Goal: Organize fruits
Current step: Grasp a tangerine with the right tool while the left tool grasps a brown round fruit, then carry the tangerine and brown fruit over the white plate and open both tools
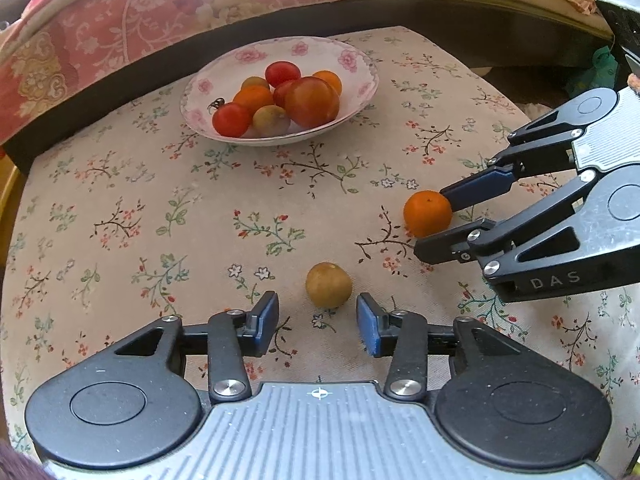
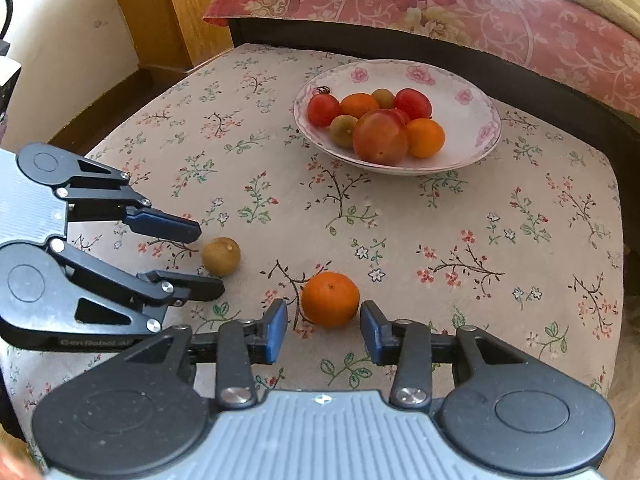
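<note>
Resting on the floral-cloth worktop (image 1: 160, 208): brown fruit (image 1: 329, 285) between the spread jaws of the left hand-held gripper (image 1: 318, 314), pads clear of it. Orange fruit (image 2: 330, 299) lies between the parted jaws of the right hand-held gripper (image 2: 324, 324); contact looks absent, though the far side is hidden. Flowered bowl (image 1: 356, 60), at 12 o'clock from both, holds tomatoes and small oranges.

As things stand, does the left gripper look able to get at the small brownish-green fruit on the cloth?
Probably yes. The left gripper is open with the brownish-green fruit just ahead of its fingertips, nothing lying between. The right gripper sits off to the side at the orange fruit, clear of that path.
</note>
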`<state>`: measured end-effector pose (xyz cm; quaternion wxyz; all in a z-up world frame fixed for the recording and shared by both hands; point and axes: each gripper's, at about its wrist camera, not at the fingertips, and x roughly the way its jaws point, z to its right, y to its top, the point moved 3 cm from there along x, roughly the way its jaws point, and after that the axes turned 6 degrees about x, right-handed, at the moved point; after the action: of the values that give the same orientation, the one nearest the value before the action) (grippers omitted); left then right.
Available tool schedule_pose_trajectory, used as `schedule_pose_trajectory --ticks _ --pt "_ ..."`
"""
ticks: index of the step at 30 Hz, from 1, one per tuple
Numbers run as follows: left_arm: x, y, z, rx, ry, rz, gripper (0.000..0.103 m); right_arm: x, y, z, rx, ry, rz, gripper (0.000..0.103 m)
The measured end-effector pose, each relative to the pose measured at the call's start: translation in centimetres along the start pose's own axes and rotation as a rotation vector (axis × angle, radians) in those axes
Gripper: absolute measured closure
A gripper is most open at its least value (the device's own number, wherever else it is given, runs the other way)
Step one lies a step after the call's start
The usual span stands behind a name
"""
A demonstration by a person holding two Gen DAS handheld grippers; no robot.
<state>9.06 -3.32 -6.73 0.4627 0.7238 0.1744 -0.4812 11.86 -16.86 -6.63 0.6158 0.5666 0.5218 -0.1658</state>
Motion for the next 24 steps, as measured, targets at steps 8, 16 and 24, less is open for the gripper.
schedule_pose_trajectory --ticks 8,16,24 --pt "0.42 0.61 0.09 0.005 -0.011 0.013 0.052 0.13 0.08 0.26 0.016 -0.002 0.009 0.06" --pt "0.46 0.65 0.16 -0.002 -0.02 0.01 0.065 0.3 0.16 0.18 0.011 -0.007 0.01 0.06" --pt "0.1 0.64 0.31 -0.007 -0.011 0.009 0.071 0.32 0.28 0.1 0.015 -0.022 -0.001 0.068"
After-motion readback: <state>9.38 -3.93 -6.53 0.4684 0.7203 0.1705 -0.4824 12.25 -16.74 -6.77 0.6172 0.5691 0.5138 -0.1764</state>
